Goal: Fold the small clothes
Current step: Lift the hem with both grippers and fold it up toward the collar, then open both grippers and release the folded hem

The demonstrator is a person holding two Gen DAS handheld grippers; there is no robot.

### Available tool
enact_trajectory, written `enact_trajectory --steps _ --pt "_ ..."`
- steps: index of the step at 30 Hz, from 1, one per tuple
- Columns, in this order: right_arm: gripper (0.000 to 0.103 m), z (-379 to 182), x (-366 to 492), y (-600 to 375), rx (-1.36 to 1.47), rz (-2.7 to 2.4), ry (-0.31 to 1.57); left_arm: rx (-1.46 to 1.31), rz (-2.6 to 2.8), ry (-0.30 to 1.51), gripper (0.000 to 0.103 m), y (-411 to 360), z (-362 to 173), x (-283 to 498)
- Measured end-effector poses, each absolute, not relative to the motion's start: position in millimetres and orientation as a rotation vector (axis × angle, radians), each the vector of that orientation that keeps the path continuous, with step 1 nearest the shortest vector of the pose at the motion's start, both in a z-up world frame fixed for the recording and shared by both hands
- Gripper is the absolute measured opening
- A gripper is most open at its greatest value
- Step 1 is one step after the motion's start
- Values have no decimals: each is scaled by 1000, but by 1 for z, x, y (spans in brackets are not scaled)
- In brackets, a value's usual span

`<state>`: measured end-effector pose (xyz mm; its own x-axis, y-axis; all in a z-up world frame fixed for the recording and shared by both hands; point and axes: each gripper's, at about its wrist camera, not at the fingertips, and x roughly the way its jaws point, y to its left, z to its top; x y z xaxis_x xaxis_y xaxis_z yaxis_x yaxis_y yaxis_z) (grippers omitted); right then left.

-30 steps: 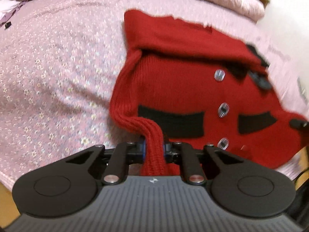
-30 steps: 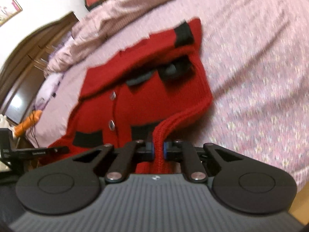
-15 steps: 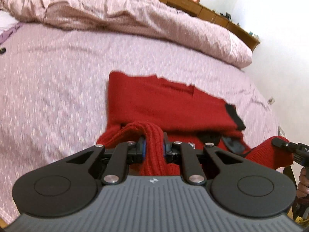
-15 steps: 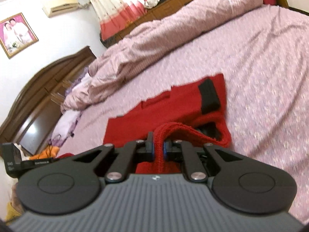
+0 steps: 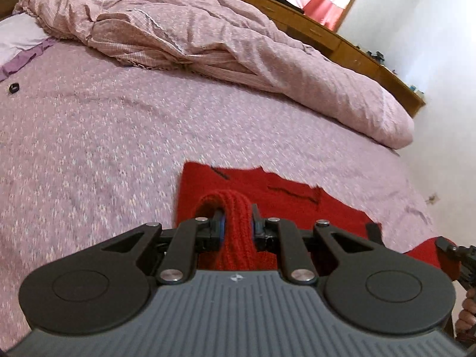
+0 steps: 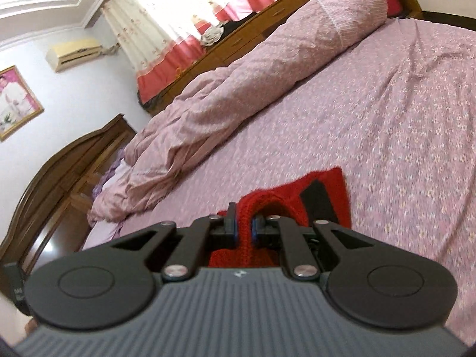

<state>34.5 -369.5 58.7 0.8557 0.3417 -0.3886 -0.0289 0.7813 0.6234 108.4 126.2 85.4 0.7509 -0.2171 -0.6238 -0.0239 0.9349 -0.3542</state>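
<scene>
Left wrist view: the left gripper (image 5: 237, 225) pinched a ribbed fold of the red cardigan (image 5: 276, 196) at lower centre on the pink bedspread (image 5: 104, 136); the right gripper (image 6: 243, 223) clamped another fold. Both edges would best travel level, landing square on the far hem.

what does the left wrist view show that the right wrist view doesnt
Only the left wrist view shows the other hand-held gripper at the right edge clamping red knit, a small black object on the sheet, and a white pillow.

Only the right wrist view shows the air conditioner, a framed picture, the dark headboard and the black cuff.

Both show a hand-held gripper shut on the red sweater, the floral sheet, the rumpled quilt and red curtains.
</scene>
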Motion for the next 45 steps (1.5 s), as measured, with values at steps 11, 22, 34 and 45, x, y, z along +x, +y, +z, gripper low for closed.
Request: enact_trajectory --steps 11,22,34,45 --pt "11 36 106 -370 618 121 551 -286 -12 799 17 123 48 207" --pt "13 -21 156 -362 513 8 685 -228 16 867 18 123 -5 247" --pt "43 1 132 -363 517 30 644 -123 -2 761 78 115 54 209" --pt "43 6 90 -337 576 97 667 -188 -67 827 80 91 43 158"
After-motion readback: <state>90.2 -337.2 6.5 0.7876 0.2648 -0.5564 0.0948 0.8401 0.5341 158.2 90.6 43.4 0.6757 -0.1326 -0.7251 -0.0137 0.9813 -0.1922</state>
